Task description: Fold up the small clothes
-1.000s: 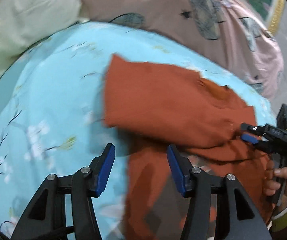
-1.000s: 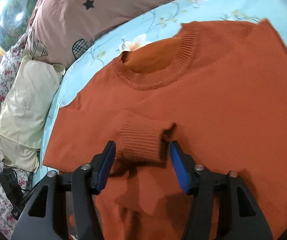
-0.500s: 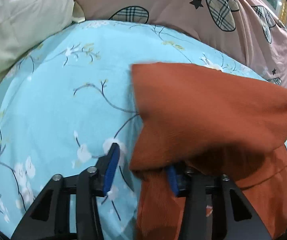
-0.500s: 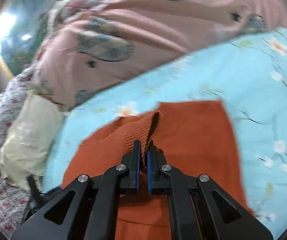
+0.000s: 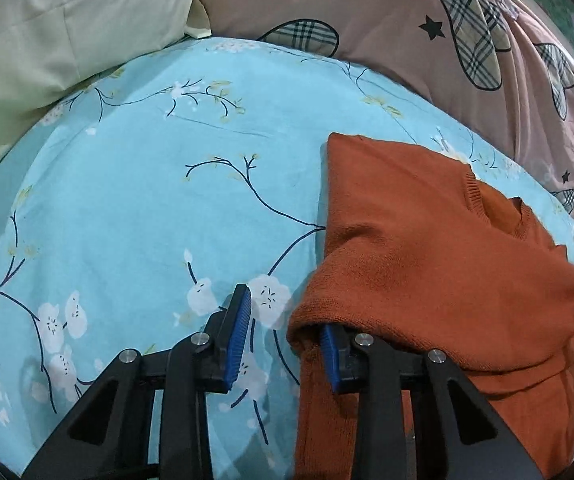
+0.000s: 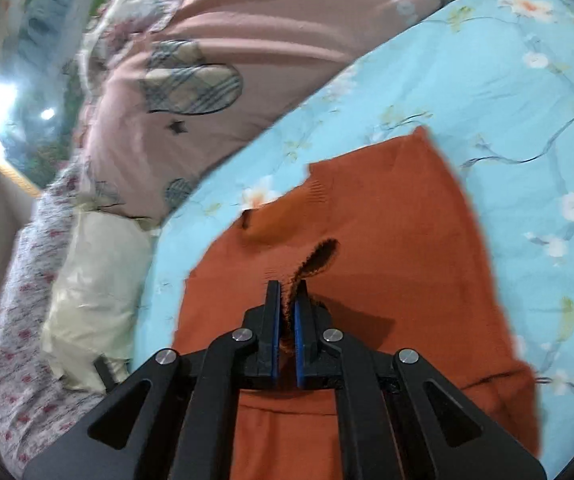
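A rust-orange knit sweater (image 5: pixel 427 248) lies partly folded on the light blue floral bedsheet (image 5: pixel 147 200). My left gripper (image 5: pixel 283 340) is open; a folded edge of the sweater drapes over its right finger, and the left finger stands free over the sheet. In the right wrist view the sweater (image 6: pixel 387 240) spreads ahead, and my right gripper (image 6: pixel 287 300) is shut on the sweater's ribbed cuff (image 6: pixel 315 258), which sticks up between the pads.
A pink quilt with plaid heart patches (image 5: pixel 427 40) lies along the far side of the bed. A pale cream pillow (image 5: pixel 55 32) sits at the far left; it also shows in the right wrist view (image 6: pixel 95 280).
My right gripper closed on the sleeve cuff and lifted it. My left gripper moved in under the sweater's folded edge, which now lies over its right finger.
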Motion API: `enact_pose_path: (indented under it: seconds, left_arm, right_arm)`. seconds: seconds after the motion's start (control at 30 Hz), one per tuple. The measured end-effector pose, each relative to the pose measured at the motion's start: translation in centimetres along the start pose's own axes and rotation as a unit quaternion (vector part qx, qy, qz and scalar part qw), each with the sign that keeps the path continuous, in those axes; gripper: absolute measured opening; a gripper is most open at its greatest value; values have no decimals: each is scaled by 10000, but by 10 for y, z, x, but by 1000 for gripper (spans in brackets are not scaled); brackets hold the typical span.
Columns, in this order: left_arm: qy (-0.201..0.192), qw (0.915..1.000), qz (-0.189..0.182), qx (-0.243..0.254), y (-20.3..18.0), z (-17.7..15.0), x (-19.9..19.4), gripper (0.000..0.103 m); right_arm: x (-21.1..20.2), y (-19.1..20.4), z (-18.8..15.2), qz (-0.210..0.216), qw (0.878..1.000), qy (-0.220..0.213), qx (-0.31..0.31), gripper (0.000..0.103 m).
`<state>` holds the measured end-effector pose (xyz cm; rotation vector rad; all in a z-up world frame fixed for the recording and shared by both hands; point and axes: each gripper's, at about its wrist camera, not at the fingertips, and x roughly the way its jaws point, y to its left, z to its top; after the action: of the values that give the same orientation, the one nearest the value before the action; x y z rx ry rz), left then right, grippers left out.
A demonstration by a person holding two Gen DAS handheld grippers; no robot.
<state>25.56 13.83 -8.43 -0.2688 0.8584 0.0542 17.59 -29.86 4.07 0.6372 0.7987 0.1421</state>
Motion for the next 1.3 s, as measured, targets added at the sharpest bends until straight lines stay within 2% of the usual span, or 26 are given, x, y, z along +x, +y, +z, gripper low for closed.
enact_pose_path:
  seconds: [0.07,0.13,0.2,0.27,0.33,0.37,0.4,0.47,0.53,0.6,0.67,0.73,0.83,0.9,1.0,1.07,1.13,1.2,1.3]
  left_arm:
    - [-5,10000,9,1,0,-1,2,33]
    - [-29,10000,10,14,0,-2,1,33]
    - [-49,10000,-33,-13,1,-2,1,34]
    - [-60,9999,-118,-92,5,-3,0,35]
    - [-76,9997,-172,-140,7,-3,0,35]
    - [-75,9997,-175,-143,8,-3,0,36]
    - [-73,9997,-166,-138,7,-3,1,36]
    - [-80,9998,-131,-115,6,-3,1,36]
    - [-94,9998,-126,-113,6,-4,0,36]
    - [-98,9998,-142,-137,7,-4,1,36]
    - [-99,9997,-172,-166,8,-3,1,36]
    - [-102,9996,-184,-172,8,-4,1,36]
    - [-77,9997,-165,-151,7,-3,2,36]
    - [-50,9997,-175,-153,8,-3,2,36]
    - [120,9995,-250,-149,9,0,2,36]
    - [285,9993,-258,-44,8,-2,-4,36]
    - [357,9988,-330,95,6,-5,-17,31]
    - [207,9980,-488,331,-2,-6,-40,31]
    - [-19,9956,-754,564,-17,3,-58,33]
  right_arm:
    - [8,-7,2,-583,9983,40,3,9]
    - [22,-21,0,-904,9953,306,190,10]
    - [28,-31,-7,-1127,9923,400,315,10]
    - [26,-33,-14,-1155,9926,289,243,11]
    - [26,-31,-19,-1211,9924,209,111,24]
    - [29,-29,-20,-1264,9917,249,21,38]
    - [33,-30,-23,-1268,9914,324,-36,44]
    - [43,-25,-25,-1185,9916,484,-175,42]
    - [49,-11,-27,-1112,9906,600,-530,6]
    - [36,1,-26,-1049,9912,336,-737,6]
    - [22,9,-24,-1207,9881,68,-954,6]
    - [22,4,-22,-1383,9858,115,-946,6]
    - [47,-17,-28,-1771,9786,603,-862,7]
    - [46,-23,-32,-1764,9798,541,-776,9]
    - [28,-18,-33,-1857,9792,359,-730,19]
    - [11,-13,-32,-1784,9806,169,-793,19]
    - [0,-5,-33,-1685,9818,33,-879,19]
    - [-2,8,-35,-1483,9838,7,-1008,20]
    - [10,28,-42,-1071,9865,225,-1218,22]
